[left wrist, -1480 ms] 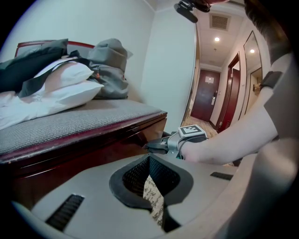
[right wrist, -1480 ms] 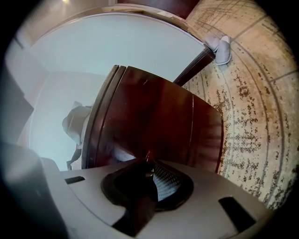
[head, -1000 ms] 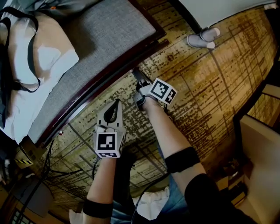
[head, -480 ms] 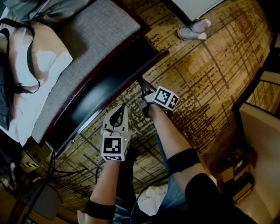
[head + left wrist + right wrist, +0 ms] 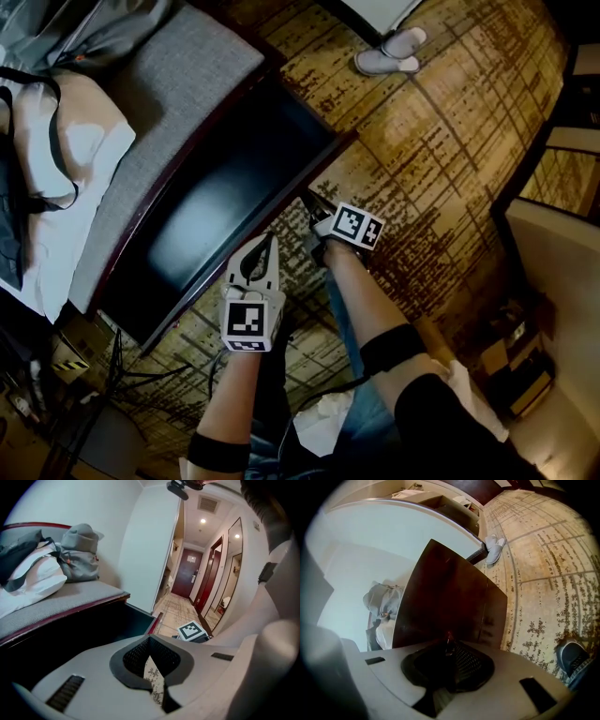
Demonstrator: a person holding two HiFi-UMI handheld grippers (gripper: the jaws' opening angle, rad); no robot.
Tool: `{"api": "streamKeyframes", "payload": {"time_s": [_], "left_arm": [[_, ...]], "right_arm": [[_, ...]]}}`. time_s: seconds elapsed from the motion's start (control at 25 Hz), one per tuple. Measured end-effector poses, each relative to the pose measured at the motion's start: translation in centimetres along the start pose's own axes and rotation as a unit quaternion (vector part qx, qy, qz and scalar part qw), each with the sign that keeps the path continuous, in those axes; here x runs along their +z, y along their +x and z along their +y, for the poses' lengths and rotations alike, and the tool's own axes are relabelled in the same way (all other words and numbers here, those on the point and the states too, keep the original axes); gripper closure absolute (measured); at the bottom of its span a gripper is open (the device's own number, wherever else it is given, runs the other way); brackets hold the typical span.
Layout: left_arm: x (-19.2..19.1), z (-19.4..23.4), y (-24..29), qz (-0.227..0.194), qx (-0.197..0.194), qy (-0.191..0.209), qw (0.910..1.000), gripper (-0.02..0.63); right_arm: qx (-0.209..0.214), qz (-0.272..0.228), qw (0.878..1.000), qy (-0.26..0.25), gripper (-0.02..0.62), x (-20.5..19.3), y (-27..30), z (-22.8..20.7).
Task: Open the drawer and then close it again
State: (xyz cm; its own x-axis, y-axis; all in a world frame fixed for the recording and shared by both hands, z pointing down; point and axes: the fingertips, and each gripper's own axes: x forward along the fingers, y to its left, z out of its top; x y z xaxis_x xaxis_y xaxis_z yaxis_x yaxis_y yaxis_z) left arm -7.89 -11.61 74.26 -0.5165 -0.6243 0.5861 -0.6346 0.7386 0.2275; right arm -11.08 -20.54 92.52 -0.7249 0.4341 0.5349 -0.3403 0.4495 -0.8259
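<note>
Jaws of the left gripper (image 5: 266, 246) are clenched together with nothing between them; only a sliver of patterned carpet (image 5: 441, 150) shows through the gap behind the pads. It hangs above the carpet, just near of the drawer's front and not touching it. Just to its right, the right gripper (image 5: 317, 208) is clamped on the top edge of the drawer's dark wooden front panel (image 5: 450, 606), toward that panel's right end. The drawer (image 5: 225, 187) stands wide open, slid out from under a bench (image 5: 159, 103) with a grey cushion, and its dark inside looks bare. Farther off, on the left end of the cushion, lie a white bag (image 5: 56, 159) with a black strap and a grey bundle beside it. Far right of the bench, a pair of pale slippers (image 5: 386, 52) sits on the carpet by a white wall.
</note>
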Motion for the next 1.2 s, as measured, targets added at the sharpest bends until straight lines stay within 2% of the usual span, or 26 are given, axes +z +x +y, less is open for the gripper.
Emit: {"api": "streamKeyframes", "payload": {"time_s": [0.2, 0.32, 0.48, 0.52, 0.6, 0.8, 1.04, 1.2], "left_arm": [[-0.2, -2.1, -0.1, 0.004, -0.023, 0.028, 0.9993, 0.606], [0.4, -3.0, -0.2, 0.005, -0.027, 0.024, 0.9993, 0.606], [1.6, -4.0, -0.7, 0.006, -0.029, 0.017, 0.9994, 0.606], [2.0, -4.1, -1.0, 0.006, -0.031, 0.022, 0.9993, 0.606], [2.7, -4.4, -1.9, 0.005, -0.037, 0.040, 0.9985, 0.606], [7.7, -5.7, -6.6, 0.003, -0.038, 0.054, 0.9978, 0.606], [13.8, -6.9, -13.3, -0.005, -0.023, 0.053, 0.9983, 0.606], [17.3, -7.2, -16.4, -0.023, -0.017, 0.070, 0.9972, 0.606]], "right_arm": [[-0.022, -0.002, 1.000, 0.007, 0.523, -0.8, -3.3, -2.1], [-0.032, 0.000, 0.999, 0.003, 0.529, -0.8, -3.8, -2.4], [-0.049, 0.014, 0.999, -0.012, 0.529, -1.2, -4.2, -2.0], [-0.054, 0.018, 0.998, -0.019, 0.560, -1.1, -4.4, -1.6], [-0.060, 0.028, 0.997, -0.033, 0.562, -1.1, -5.5, -0.3], [-0.077, 0.046, 0.992, -0.086, 0.594, 0.4, -10.8, 5.4], [-0.065, 0.044, 0.982, -0.175, 0.595, 4.3, -17.5, 15.2], [-0.042, 0.041, 0.965, -0.256, 0.595, 7.1, -20.3, 22.1]]}}
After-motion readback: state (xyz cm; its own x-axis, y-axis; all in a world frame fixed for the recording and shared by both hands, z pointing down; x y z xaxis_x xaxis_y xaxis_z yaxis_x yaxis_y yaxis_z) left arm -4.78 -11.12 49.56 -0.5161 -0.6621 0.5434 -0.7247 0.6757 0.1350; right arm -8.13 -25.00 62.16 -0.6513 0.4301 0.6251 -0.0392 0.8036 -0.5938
